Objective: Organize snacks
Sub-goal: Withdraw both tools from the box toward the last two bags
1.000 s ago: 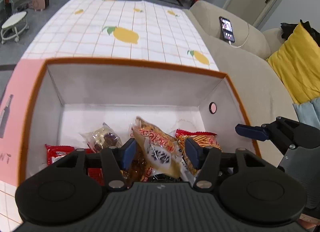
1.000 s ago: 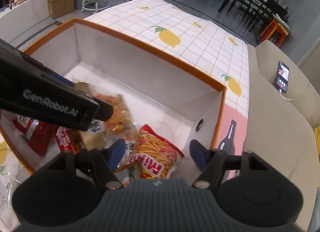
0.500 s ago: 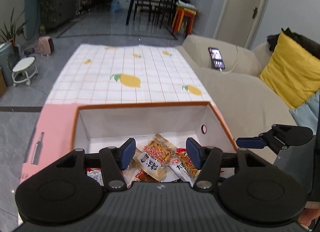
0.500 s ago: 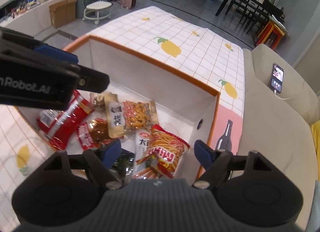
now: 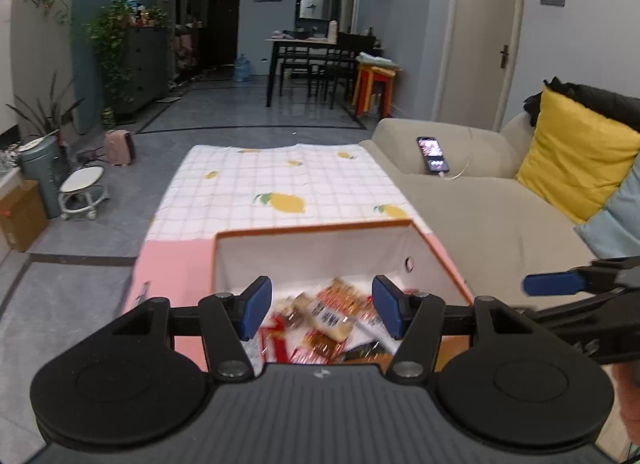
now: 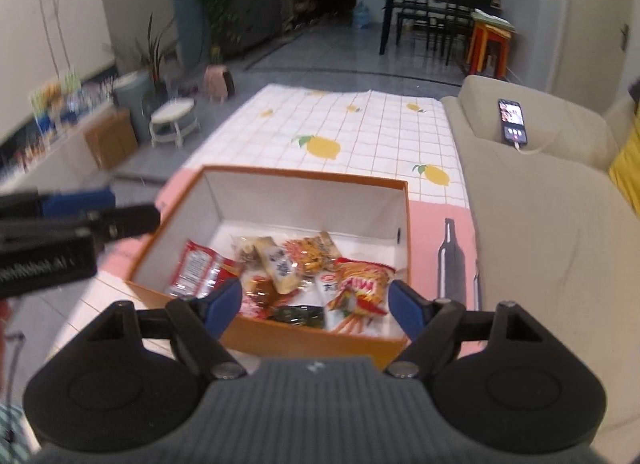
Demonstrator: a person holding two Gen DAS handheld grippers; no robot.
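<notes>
The left tool point(image 5: 322, 312) and the right tool point(image 6: 316, 306) are both spread wide and hold nothing. The snacks point(image 6: 288, 272) lie inside the orange-rimmed box point(image 6: 304, 175) at lower centre of each frame, on the bench point(image 6: 360, 131).

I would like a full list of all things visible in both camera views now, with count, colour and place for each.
box: one, orange rim, white inside, on the table.
snack packets: several, exact count unclear, red, orange, beige and dark, inside the box.
tablecloth: one, white grid with yellow lemons, beyond the box.
pink mat: one, with a bottle drawing, under the box.
sofa: one, beige, right of the table.
phone: one, screen lit, on the sofa arm.
cushion: one, yellow, on the sofa.
stool: one, white, on the floor at left.
left gripper: open, empty, above the box.
right gripper: open, empty, above the box.
</notes>
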